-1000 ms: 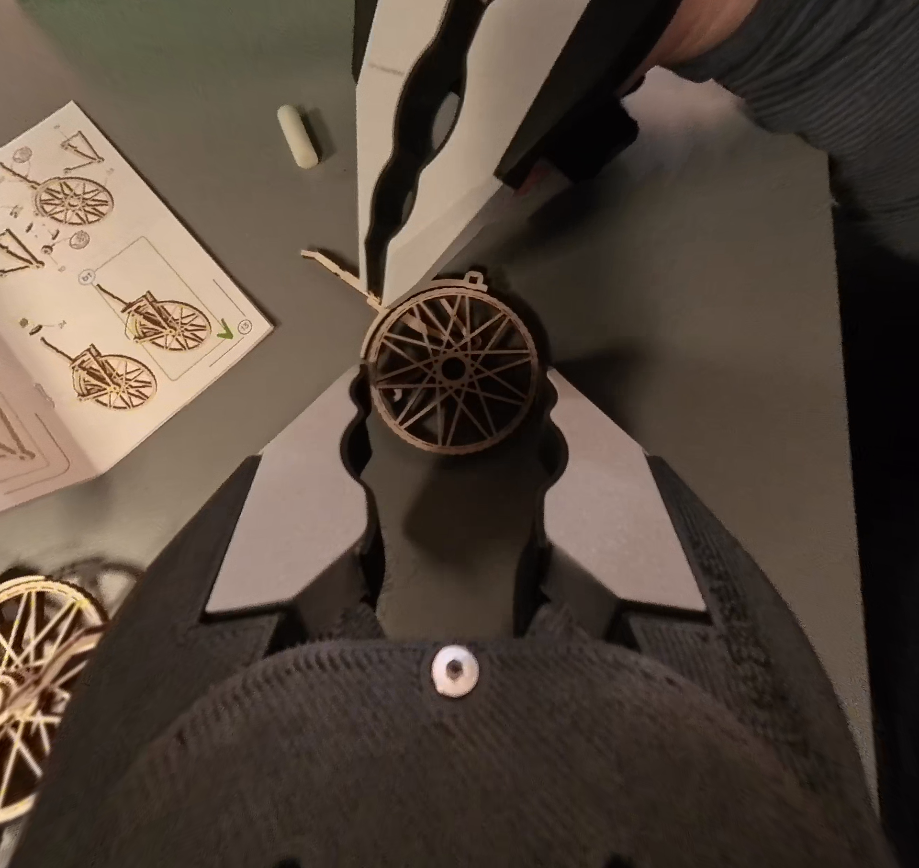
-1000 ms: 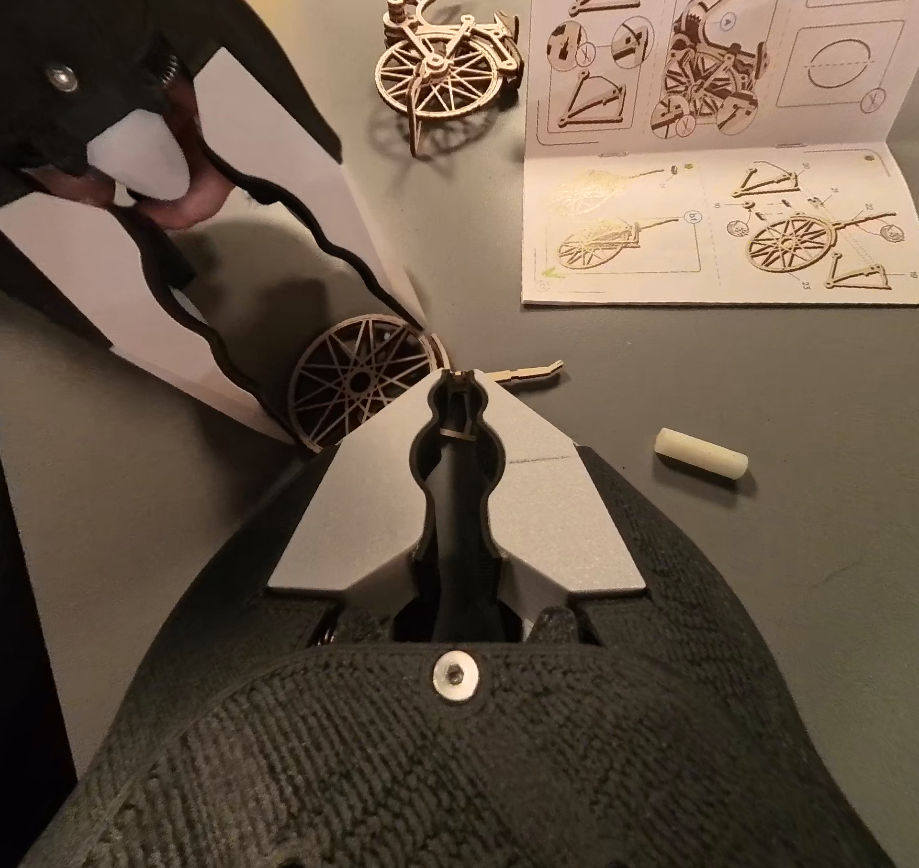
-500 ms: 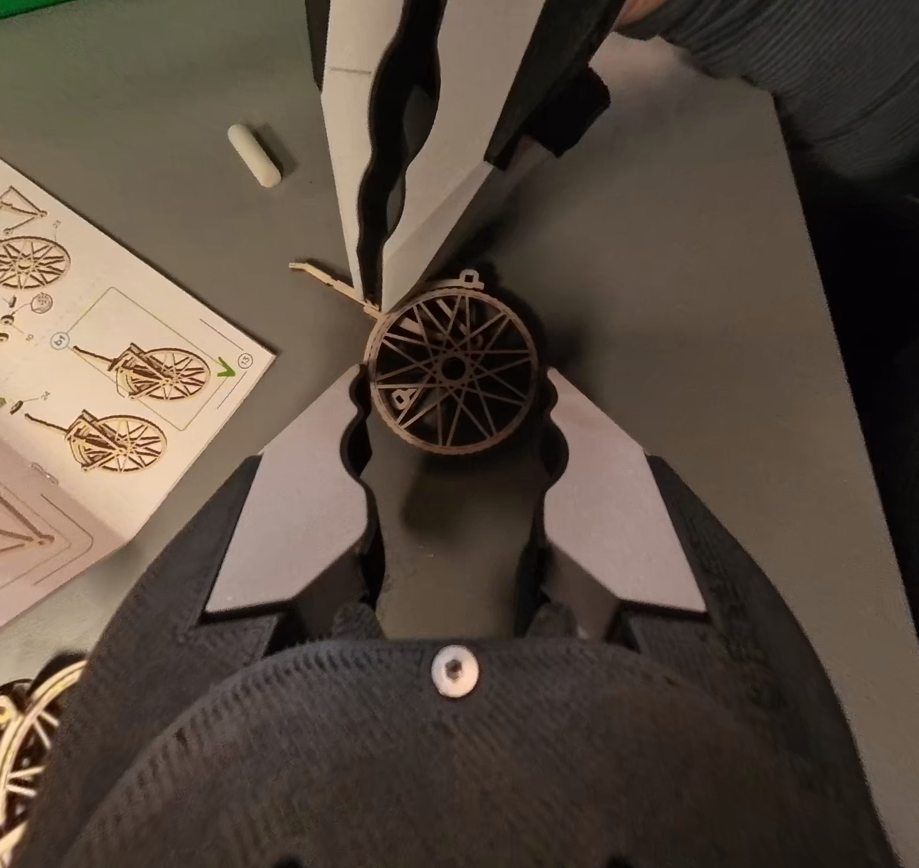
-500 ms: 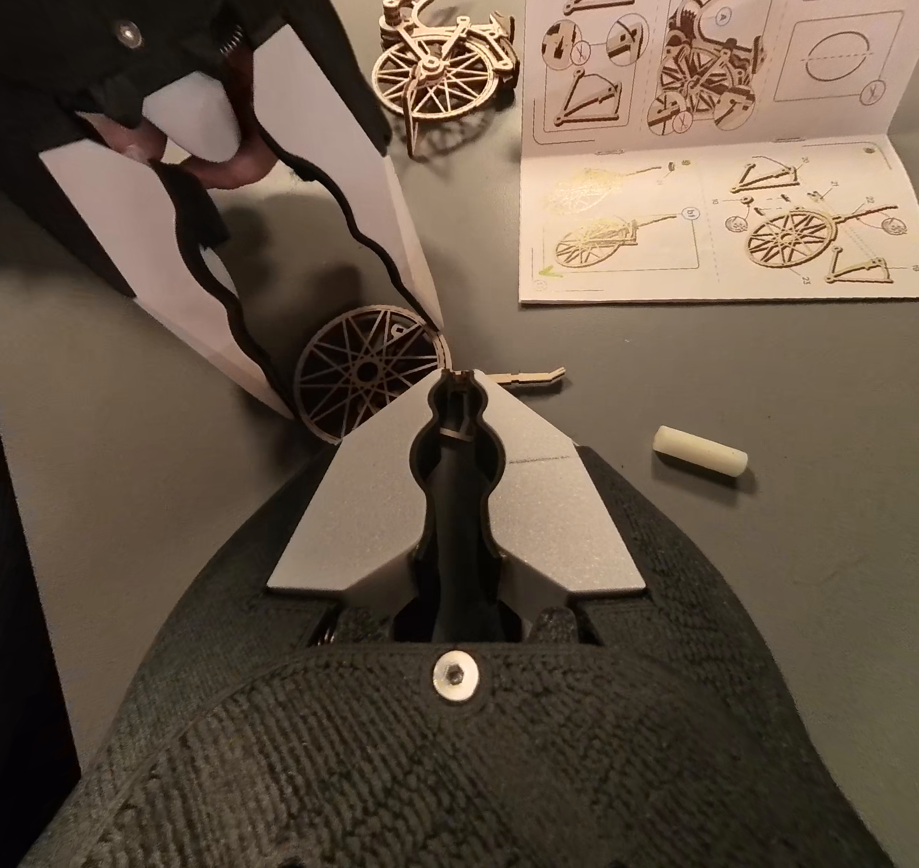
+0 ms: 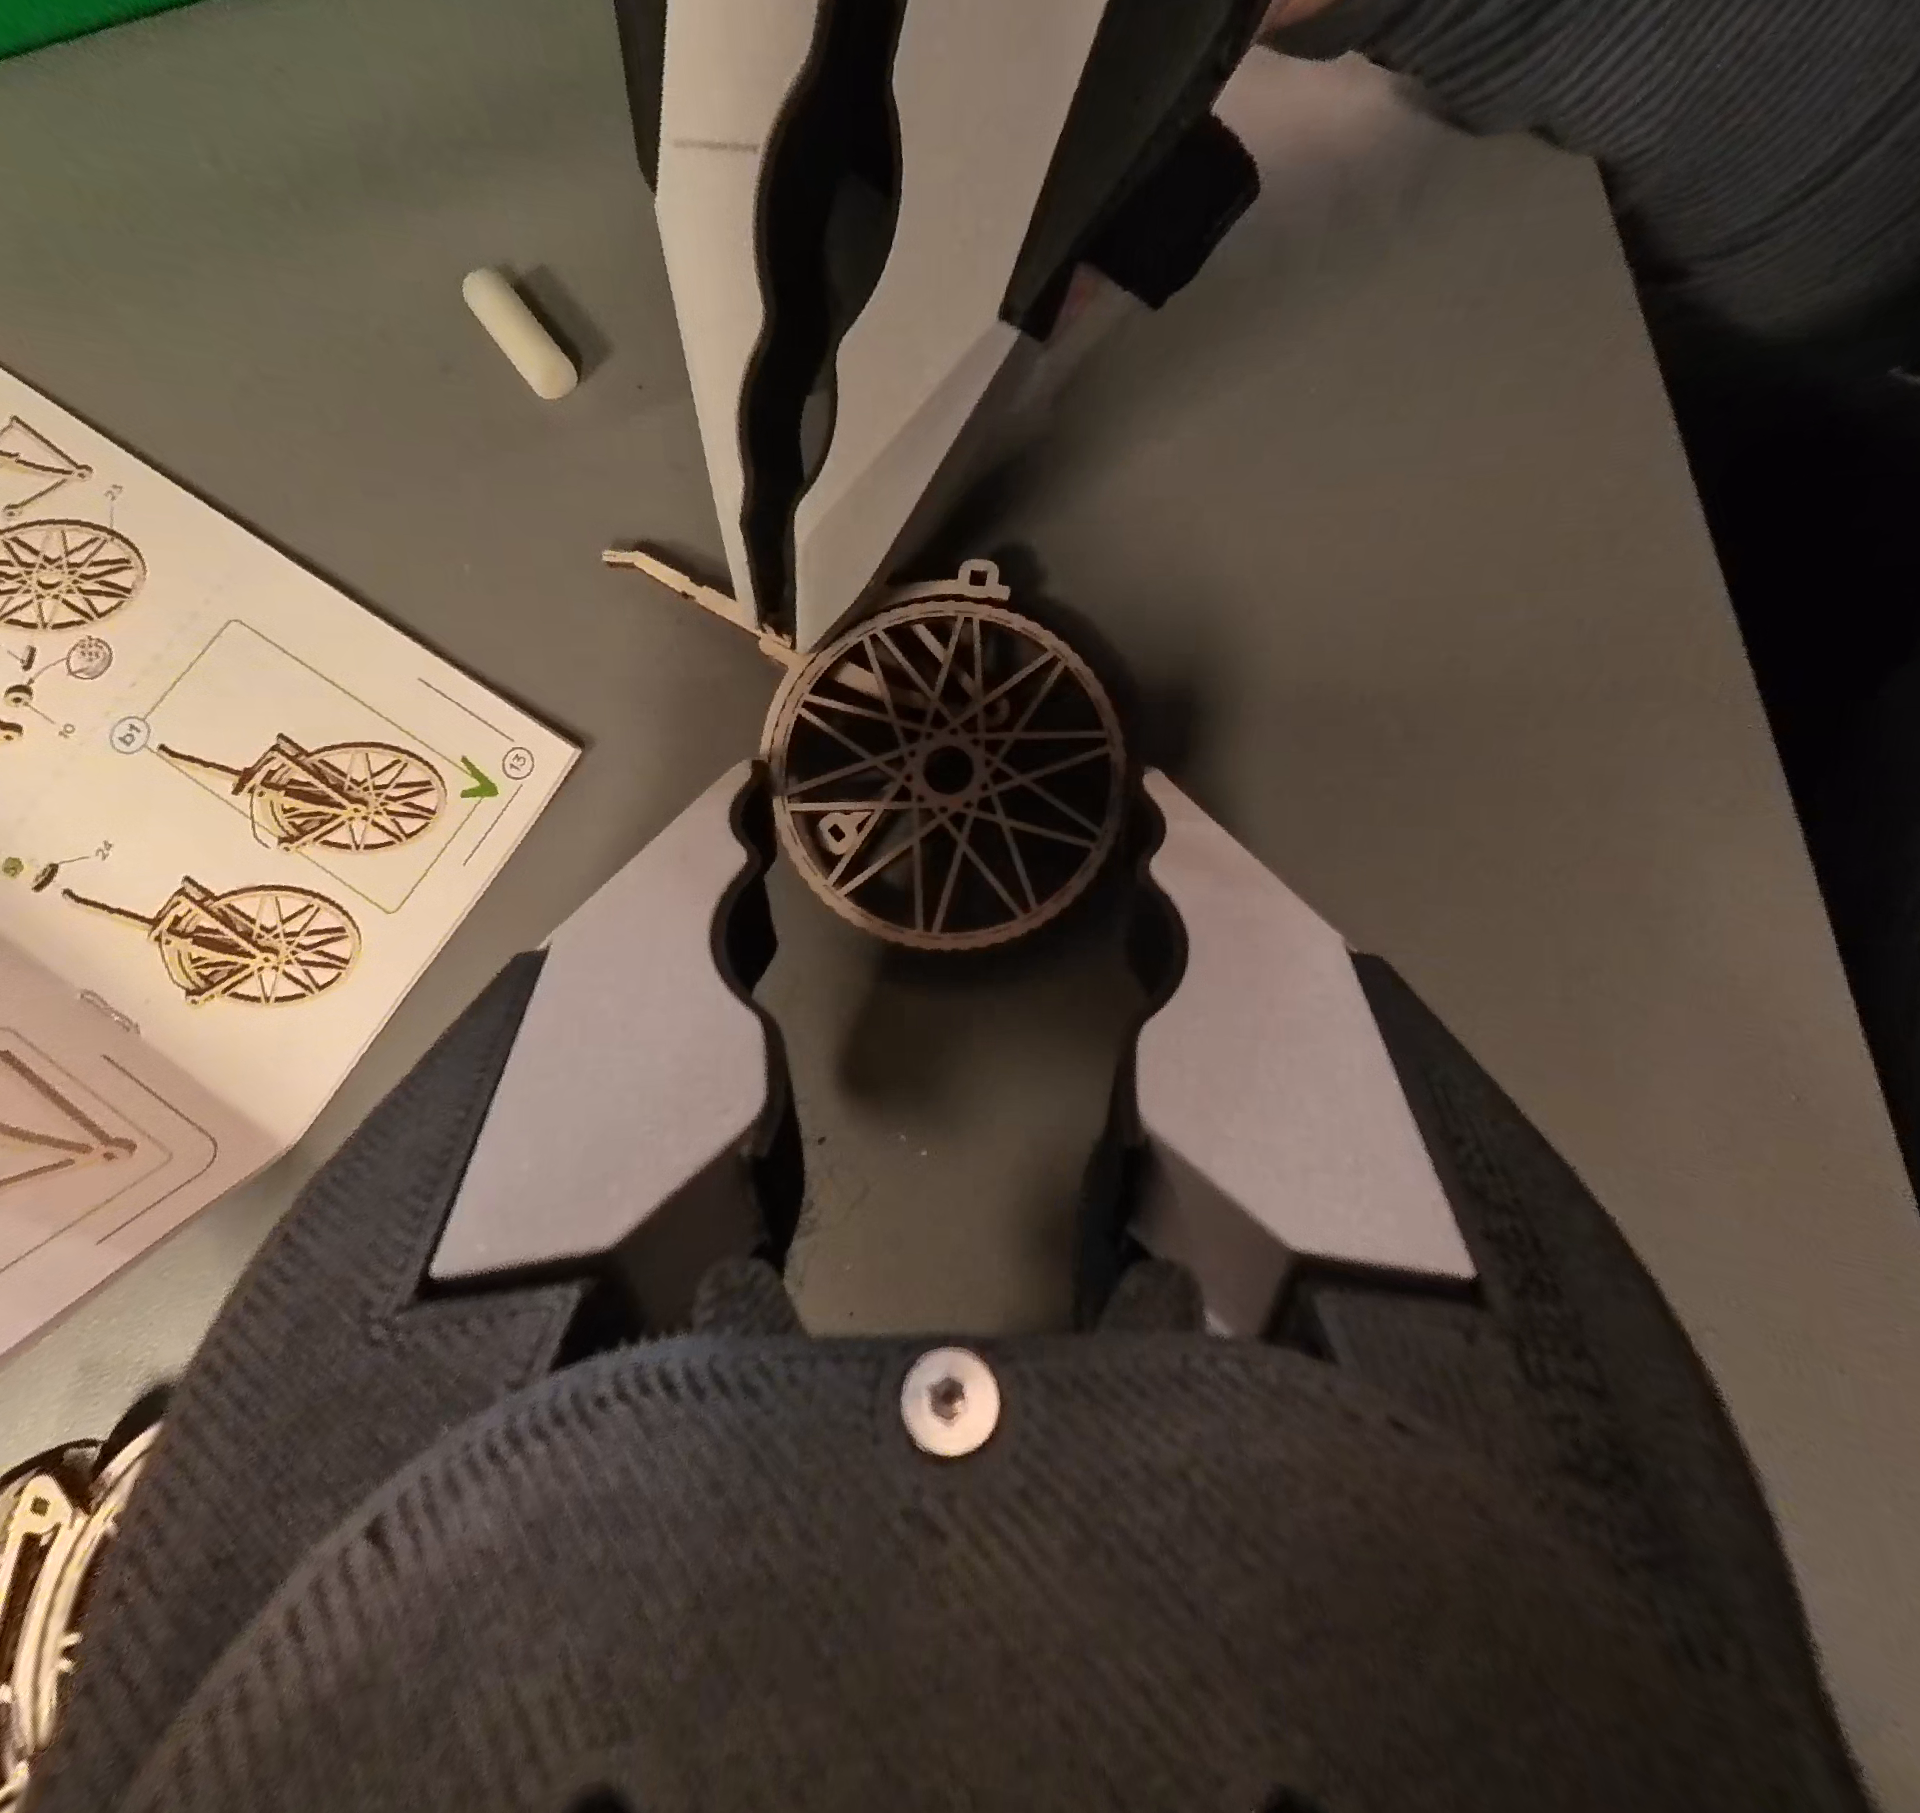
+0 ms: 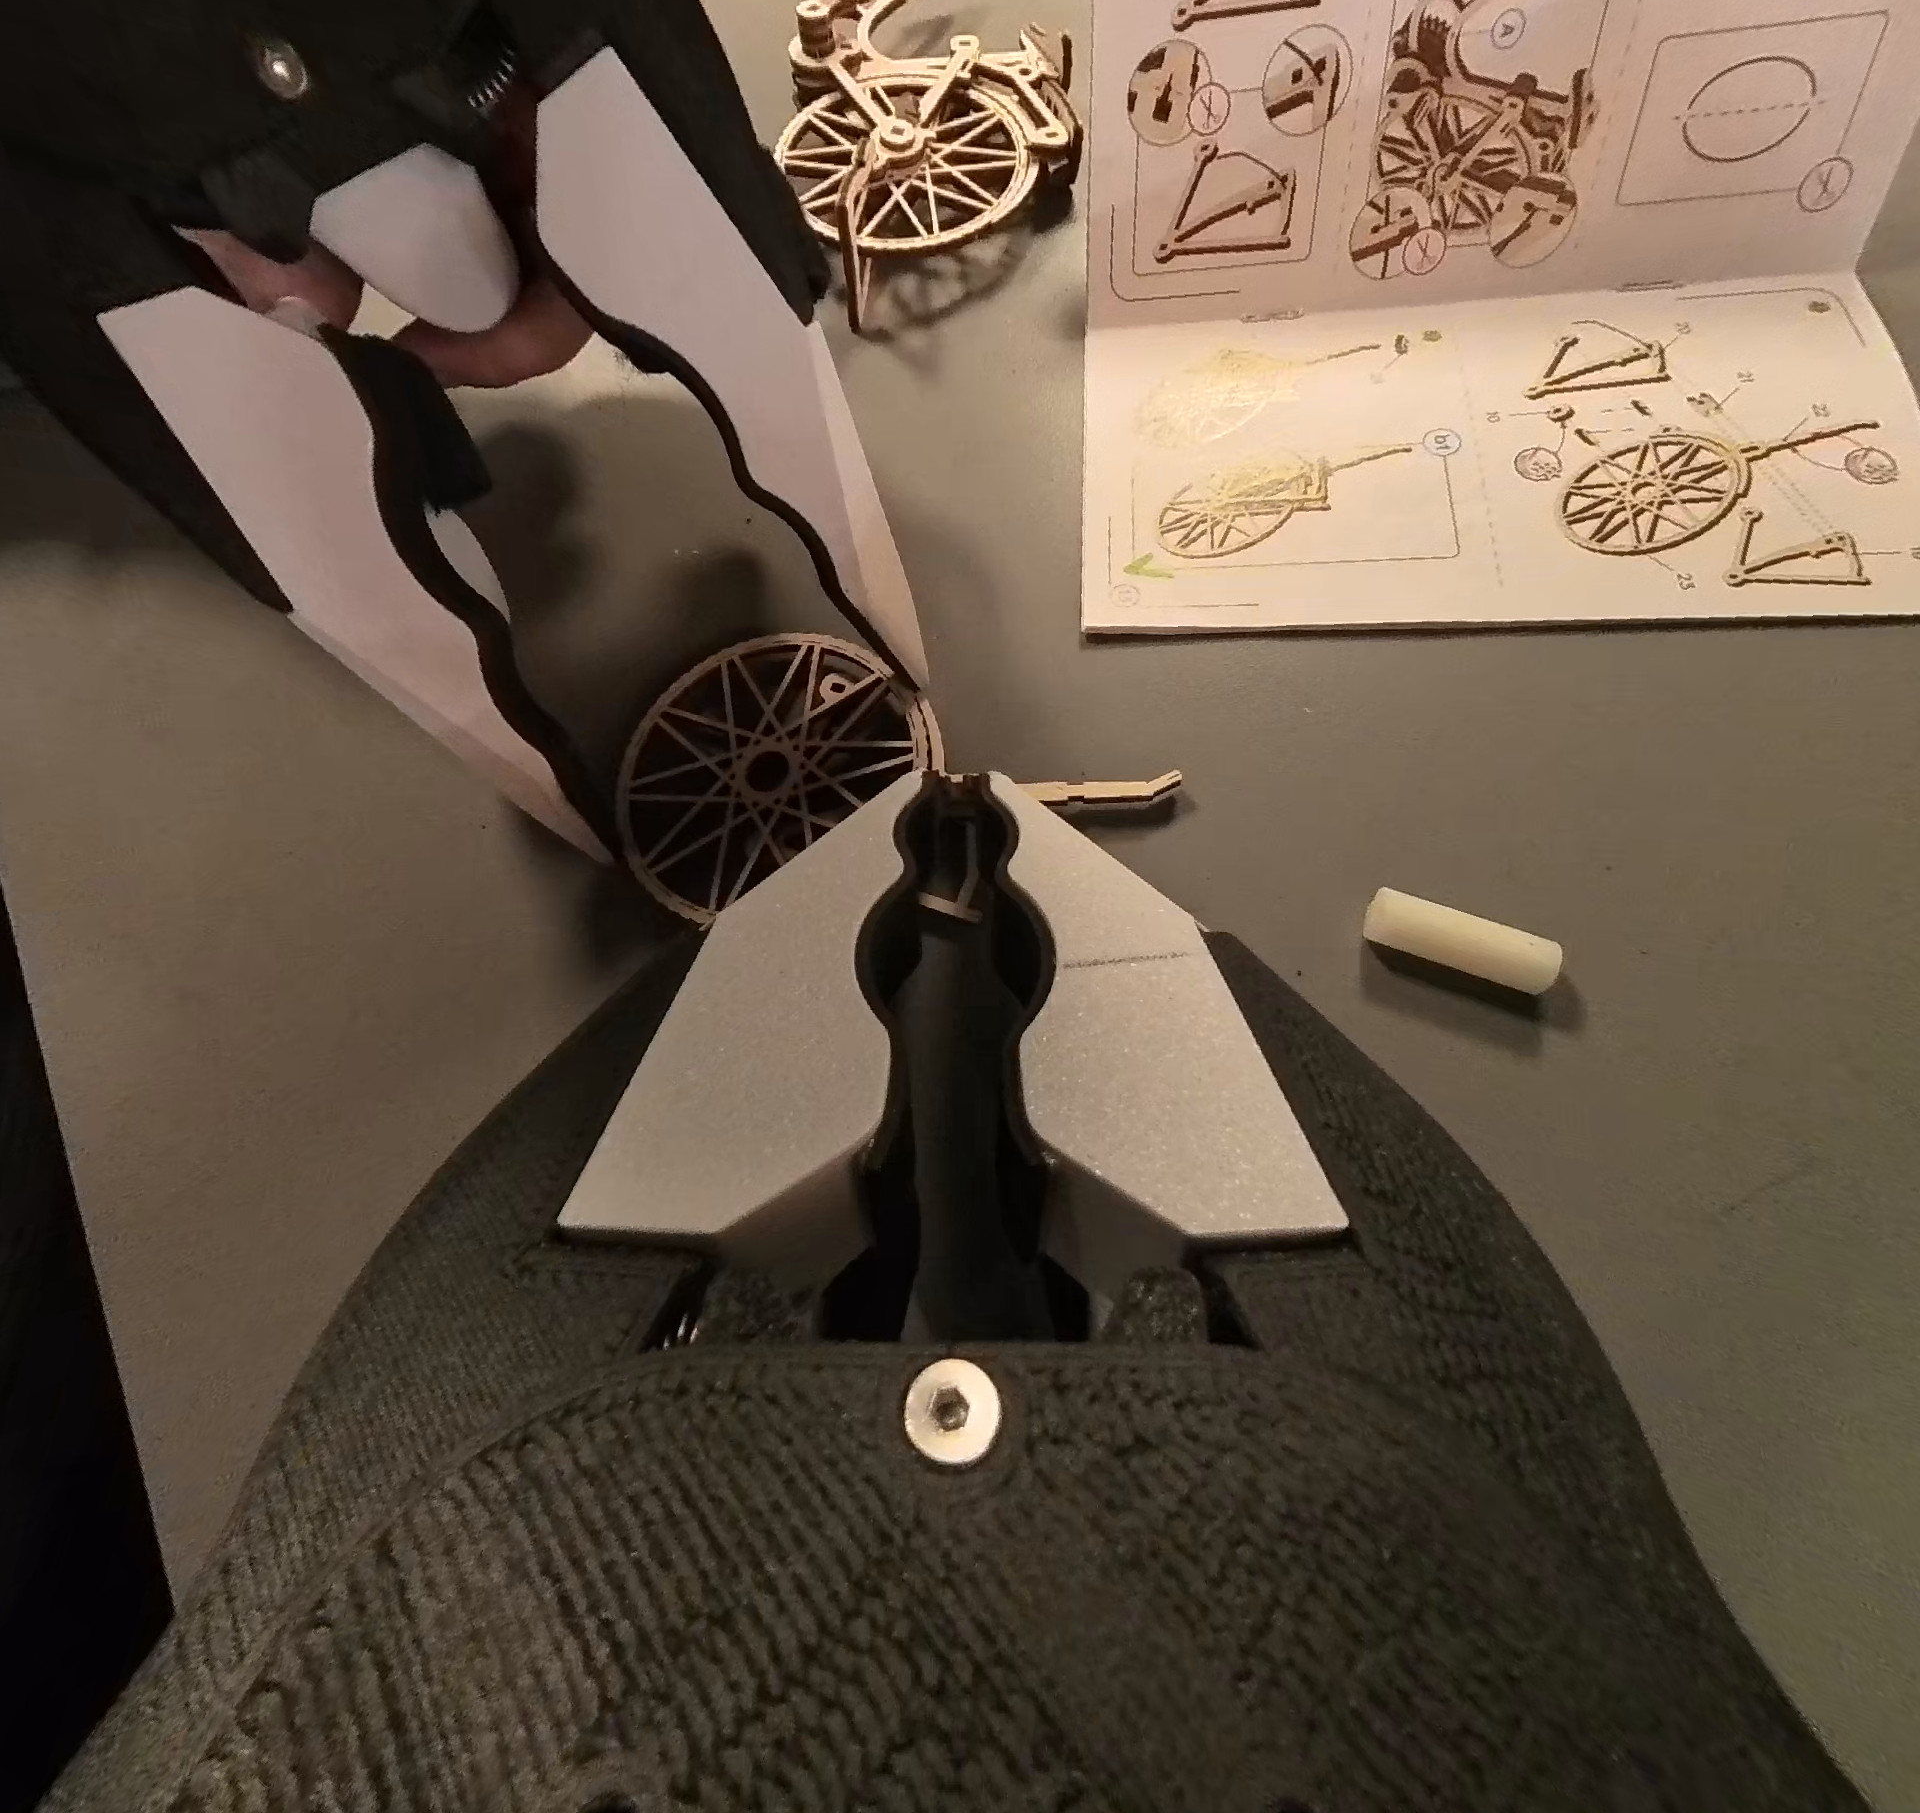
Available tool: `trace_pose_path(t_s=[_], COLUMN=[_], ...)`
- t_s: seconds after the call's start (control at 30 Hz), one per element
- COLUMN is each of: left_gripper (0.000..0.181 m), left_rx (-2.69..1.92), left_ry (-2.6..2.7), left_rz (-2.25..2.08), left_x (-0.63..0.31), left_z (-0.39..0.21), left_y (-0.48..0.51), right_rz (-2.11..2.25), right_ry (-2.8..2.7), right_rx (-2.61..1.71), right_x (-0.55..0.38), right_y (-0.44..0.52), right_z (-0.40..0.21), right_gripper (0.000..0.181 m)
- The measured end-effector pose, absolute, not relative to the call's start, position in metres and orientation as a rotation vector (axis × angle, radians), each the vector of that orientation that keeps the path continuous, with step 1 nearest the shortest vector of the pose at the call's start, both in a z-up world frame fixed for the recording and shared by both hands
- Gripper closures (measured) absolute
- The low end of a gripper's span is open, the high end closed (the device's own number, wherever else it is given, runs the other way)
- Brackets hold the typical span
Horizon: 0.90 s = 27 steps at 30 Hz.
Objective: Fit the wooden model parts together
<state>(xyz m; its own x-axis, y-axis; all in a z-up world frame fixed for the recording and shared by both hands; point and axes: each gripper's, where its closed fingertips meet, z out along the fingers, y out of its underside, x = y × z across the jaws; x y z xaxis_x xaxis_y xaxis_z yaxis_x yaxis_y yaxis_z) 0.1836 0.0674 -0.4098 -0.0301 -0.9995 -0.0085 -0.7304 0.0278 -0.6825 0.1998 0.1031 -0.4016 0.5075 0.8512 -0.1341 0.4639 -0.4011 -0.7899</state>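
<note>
Left wrist view: the left gripper (image 5: 948, 818) is spread around the spoked wooden wheel (image 5: 945, 776), which stands on edge on the grey desk (image 5: 1455, 724); both fingers appear to bear on the rim, so the wheel is judged grasped, though contact on the right side is in shadow. The right gripper (image 5: 774, 610) is seen opposite, pinched on a thin wooden arm piece (image 5: 675, 587) at the wheel's upper-left rim. An instruction sheet (image 5: 312, 776) and a small white peg (image 5: 517, 348) lie to the left.

Right wrist view: the right gripper (image 6: 961, 781) is clenched on the inner end of the arm piece (image 6: 1112, 789), whose free end projects rightward over the desk. A part-built wheel assembly (image 6: 914, 153) rests beyond.

Judgement: the arm's tab is being seated into the wheel. The wheel should be kept upright and steady, and the tab pushed straight in without twisting, as thin wood may snap.
</note>
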Motion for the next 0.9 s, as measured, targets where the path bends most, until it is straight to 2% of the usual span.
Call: trace_pose_path(t_s=[0.5,0.9], left_gripper=[0.115,0.115], left_rx=[-1.836,-1.692], left_ry=[1.717,1.874], left_rz=[-0.634,-0.644], left_x=[0.1877,0.1834], left_z=[-0.4099,-0.4092], left_y=[0.0669,0.0634], right_rz=[0.693,0.709], right_ry=[-1.064,-1.061], right_rx=[-2.047,-2.051], right_x=[0.2006,0.2003], right_y=[0.1042,0.1041], right_z=[-0.4017,-0.4017], right_gripper=[0.177,0.177])
